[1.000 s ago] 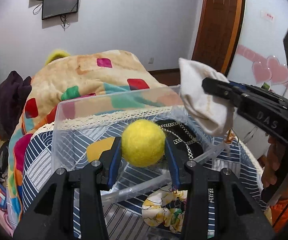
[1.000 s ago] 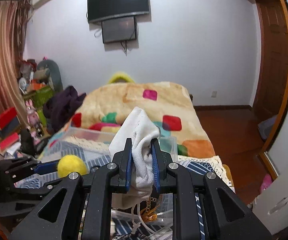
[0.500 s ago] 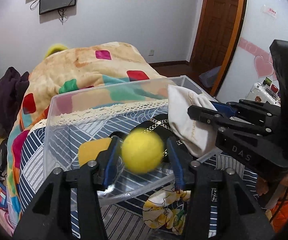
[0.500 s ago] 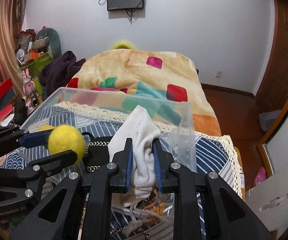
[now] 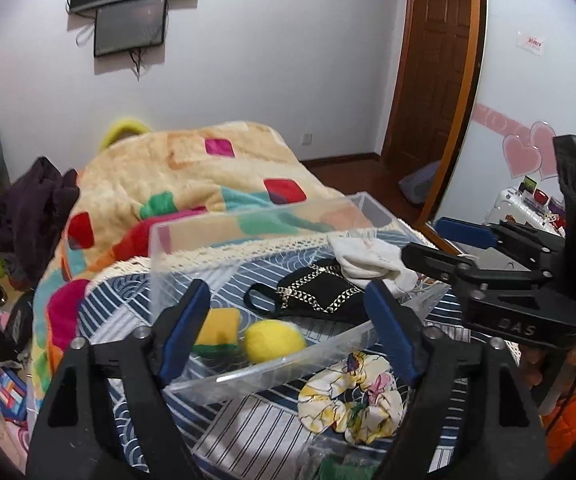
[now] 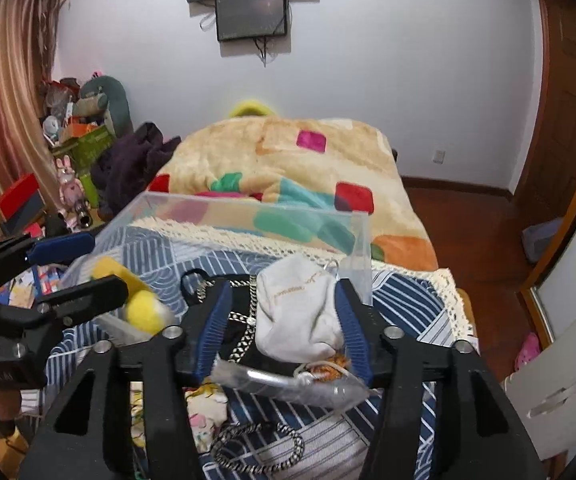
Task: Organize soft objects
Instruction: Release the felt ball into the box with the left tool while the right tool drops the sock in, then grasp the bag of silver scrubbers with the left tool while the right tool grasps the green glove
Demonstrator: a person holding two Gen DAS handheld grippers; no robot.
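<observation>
A clear plastic bin point(image 5: 272, 372) point(image 6: 362, 240) stands on the striped blue bedspread. In it lie a yellow felt ball point(image 5: 274, 340) point(image 6: 144, 310), a yellow-green sponge point(image 5: 216, 330), a black chain-trimmed pouch point(image 5: 320, 292) and a white cloth pouch point(image 5: 368, 260) point(image 6: 300, 308). My left gripper point(image 5: 288, 320) is open over the bin's near wall, with the ball below between its jaws. My right gripper point(image 6: 282, 324) is open around the white pouch, which rests at the bin's right end.
A floral scrunchie point(image 5: 352, 396) lies on the bedspread in front of the bin. A metal chain point(image 6: 256, 446) lies near my right gripper. A patchwork blanket point(image 5: 192, 176) covers the bed behind. Clutter stands at the left; a wooden door point(image 5: 436, 80) is at the right.
Both grippers have opened. The yellow ball has dropped from the left gripper into the bin, and the white pouch has been let go into the bin's right end.
</observation>
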